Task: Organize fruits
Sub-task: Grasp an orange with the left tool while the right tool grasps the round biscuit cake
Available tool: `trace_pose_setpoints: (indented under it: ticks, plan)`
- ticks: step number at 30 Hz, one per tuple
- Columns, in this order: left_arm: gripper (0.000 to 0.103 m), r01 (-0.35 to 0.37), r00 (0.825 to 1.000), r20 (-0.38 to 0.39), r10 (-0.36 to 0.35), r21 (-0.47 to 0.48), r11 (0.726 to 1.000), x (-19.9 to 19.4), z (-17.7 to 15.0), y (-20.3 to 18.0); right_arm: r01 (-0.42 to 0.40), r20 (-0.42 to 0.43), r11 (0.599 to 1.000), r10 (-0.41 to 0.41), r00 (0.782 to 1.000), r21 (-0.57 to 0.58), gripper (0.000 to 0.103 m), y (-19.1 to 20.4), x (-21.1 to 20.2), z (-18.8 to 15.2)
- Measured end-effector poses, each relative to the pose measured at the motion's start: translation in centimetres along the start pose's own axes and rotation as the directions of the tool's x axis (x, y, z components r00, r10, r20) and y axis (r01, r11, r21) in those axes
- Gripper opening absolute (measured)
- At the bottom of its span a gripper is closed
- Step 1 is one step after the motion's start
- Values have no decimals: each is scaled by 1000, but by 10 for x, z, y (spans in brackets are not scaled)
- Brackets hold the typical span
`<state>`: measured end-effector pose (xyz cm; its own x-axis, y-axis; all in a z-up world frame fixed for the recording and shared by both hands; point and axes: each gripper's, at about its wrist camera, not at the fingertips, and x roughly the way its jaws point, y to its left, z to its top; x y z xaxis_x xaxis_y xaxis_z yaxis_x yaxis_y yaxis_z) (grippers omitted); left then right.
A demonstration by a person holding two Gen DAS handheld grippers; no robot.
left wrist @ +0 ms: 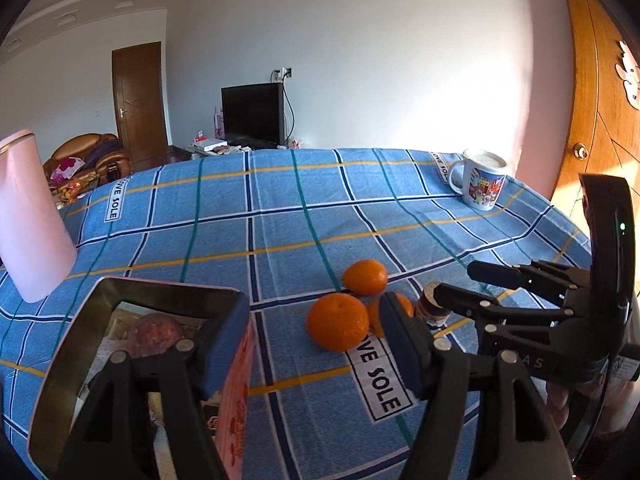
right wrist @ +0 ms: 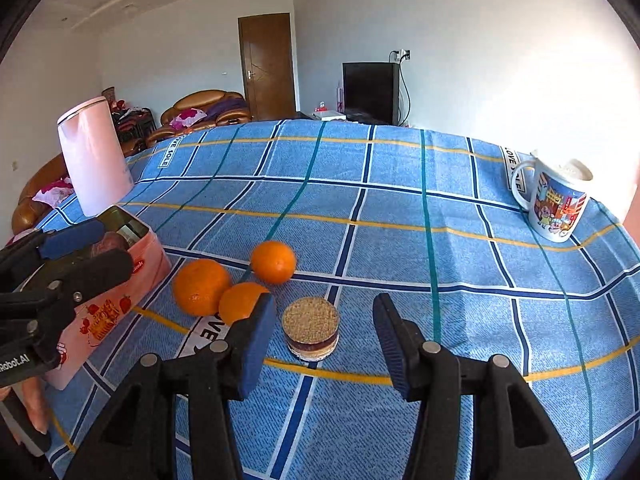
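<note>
Hovering wide and empty, the left hand-held gripper and right hand-held gripper faced three oranges lying just beside the pink tin (one fruit already inside). No orange was gripped yet; the next move probably called for closing on the nearest.

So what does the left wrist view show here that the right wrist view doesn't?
Only the left wrist view: the wooden door at the right edge, and down into the open tin, where a reddish fruit lies. Only the right wrist view: the crumb-topped top of the small layered dessert and the tin's pink side print. Both share: three oranges, the cartoon mug, the pink kettle, the plaid cloth, and both grippers open.
</note>
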<state>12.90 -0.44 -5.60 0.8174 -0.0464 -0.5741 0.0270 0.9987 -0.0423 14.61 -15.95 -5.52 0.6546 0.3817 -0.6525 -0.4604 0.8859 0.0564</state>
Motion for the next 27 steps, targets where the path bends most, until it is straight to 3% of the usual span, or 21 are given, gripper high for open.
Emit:
trace_pose_setpoints:
  ticks: [10,12,15,19,24,27]
  plan:
    - [69,8,1000,-23,-7,38,999,13,-2,-16,-41,-86,999,41,995,3,51,4,23,-1]
    - [69,19,999,-30,-17,62,998,16,-2,-23,-57,-112,998,58,992,5,36,3,28,-1]
    - [69,20,999,-34,-16,103,995,19,-3,-34,-51,-88,999,51,995,3,36,1,21,-3]
    - [68,28,999,-47,-21,159,987,27,-2,-49,47,-24,999,-47,999,8,36,-13,3,-6]
    - [57,28,997,-76,-10,238,971,42,-2,-71,43,-17,996,-41,999,81,36,-37,-2,-9]
    - [52,41,991,-135,-1,293,955,55,-5,-84,35,-9,995,-34,999,92,36,-39,-4,-9]
